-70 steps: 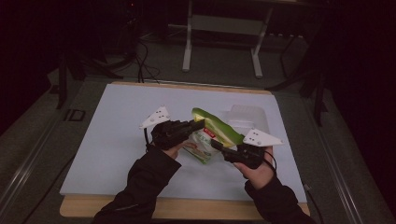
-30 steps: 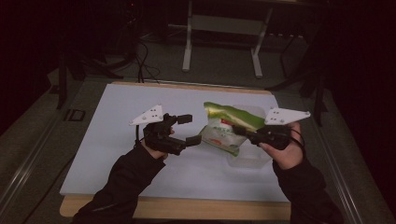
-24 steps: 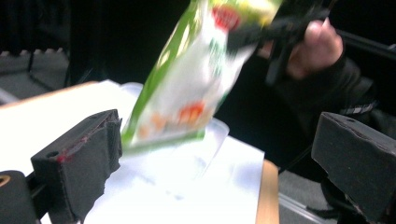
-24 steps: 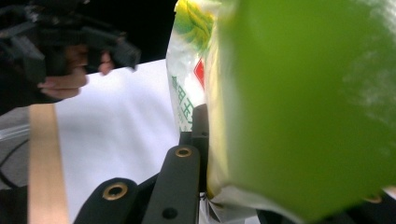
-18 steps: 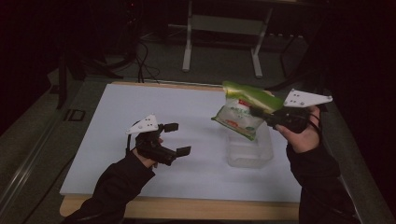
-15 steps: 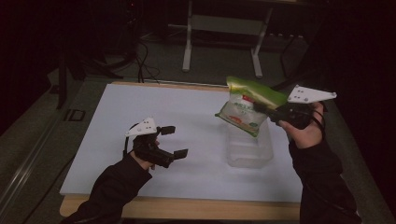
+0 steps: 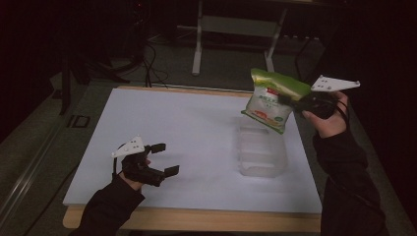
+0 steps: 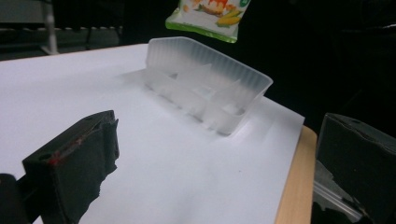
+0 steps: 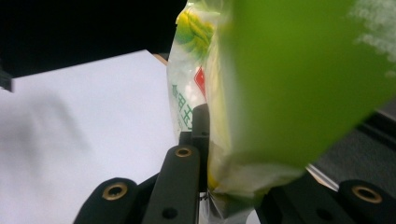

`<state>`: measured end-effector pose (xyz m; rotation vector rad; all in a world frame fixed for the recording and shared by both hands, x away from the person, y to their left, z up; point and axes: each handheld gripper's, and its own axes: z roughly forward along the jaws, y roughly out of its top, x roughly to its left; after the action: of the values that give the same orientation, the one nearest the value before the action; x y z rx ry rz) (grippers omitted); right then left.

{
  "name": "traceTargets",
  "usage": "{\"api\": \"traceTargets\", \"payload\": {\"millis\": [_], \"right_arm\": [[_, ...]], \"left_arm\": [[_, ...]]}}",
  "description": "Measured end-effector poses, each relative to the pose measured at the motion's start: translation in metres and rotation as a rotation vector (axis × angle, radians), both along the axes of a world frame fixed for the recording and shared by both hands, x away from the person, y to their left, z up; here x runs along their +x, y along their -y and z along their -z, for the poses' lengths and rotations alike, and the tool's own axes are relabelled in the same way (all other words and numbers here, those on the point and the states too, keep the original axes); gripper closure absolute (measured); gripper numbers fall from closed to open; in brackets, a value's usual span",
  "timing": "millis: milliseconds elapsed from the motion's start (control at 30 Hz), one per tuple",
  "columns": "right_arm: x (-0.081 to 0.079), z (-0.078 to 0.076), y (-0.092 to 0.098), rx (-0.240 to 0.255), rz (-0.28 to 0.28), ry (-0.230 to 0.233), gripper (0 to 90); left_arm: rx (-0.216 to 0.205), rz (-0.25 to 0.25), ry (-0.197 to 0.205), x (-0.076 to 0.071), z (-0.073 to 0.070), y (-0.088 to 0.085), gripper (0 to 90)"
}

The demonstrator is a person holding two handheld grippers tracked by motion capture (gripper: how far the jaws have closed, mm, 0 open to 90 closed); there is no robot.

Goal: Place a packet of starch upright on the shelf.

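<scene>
Jaws of the right gripper (image 7: 291,102) are clamped on a bag (image 7: 269,100) held above the tray (image 7: 260,152); at 7 o'clock, the left gripper (image 7: 164,158) is spread open over the counter (image 7: 187,128).

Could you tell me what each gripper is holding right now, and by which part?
The right gripper pinches the green-and-white snack bag at its edge, above the clear tray. The left gripper holds nothing.

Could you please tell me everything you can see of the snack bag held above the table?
The snack bag is a soft plastic pouch, green along its top and white below, with red print and a picture of corn. It hangs tilted in the air above the clear plastic container, clear of it. The right claw is shut on its edge, and nothing else touches it.
</scene>
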<state>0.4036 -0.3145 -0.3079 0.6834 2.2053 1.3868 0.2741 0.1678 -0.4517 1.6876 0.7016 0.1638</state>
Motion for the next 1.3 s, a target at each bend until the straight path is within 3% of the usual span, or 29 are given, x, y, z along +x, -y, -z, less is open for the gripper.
{"api": "traceTargets", "payload": {"millis": [233, 367, 833, 1067, 1300], "right_arm": [[0.021, 0.015, 0.003, -0.04, 0.023, -0.057, 83.1], [0.031, 0.024, -0.002, -0.089, 0.018, -0.084, 83.1], [0.067, 0.054, -0.022, -0.162, 0.018, -0.15, 83.1], [0.075, 0.081, -0.015, -0.138, 0.026, -0.196, 83.0], [0.076, 0.098, 0.002, -0.043, 0.039, -0.204, 83.1]], "left_arm": [[-0.021, -0.033, -0.002, -0.005, 0.016, -0.007, 0.0], [-0.047, -0.04, -0.014, -0.004, 0.024, -0.011, 0.0], [-0.026, -0.041, -0.033, -0.002, 0.035, -0.015, 0.0], [-0.011, -0.03, -0.032, -0.002, 0.038, -0.011, 0.0], [-0.002, -0.029, -0.028, -0.002, 0.04, -0.009, 0.0]]}}
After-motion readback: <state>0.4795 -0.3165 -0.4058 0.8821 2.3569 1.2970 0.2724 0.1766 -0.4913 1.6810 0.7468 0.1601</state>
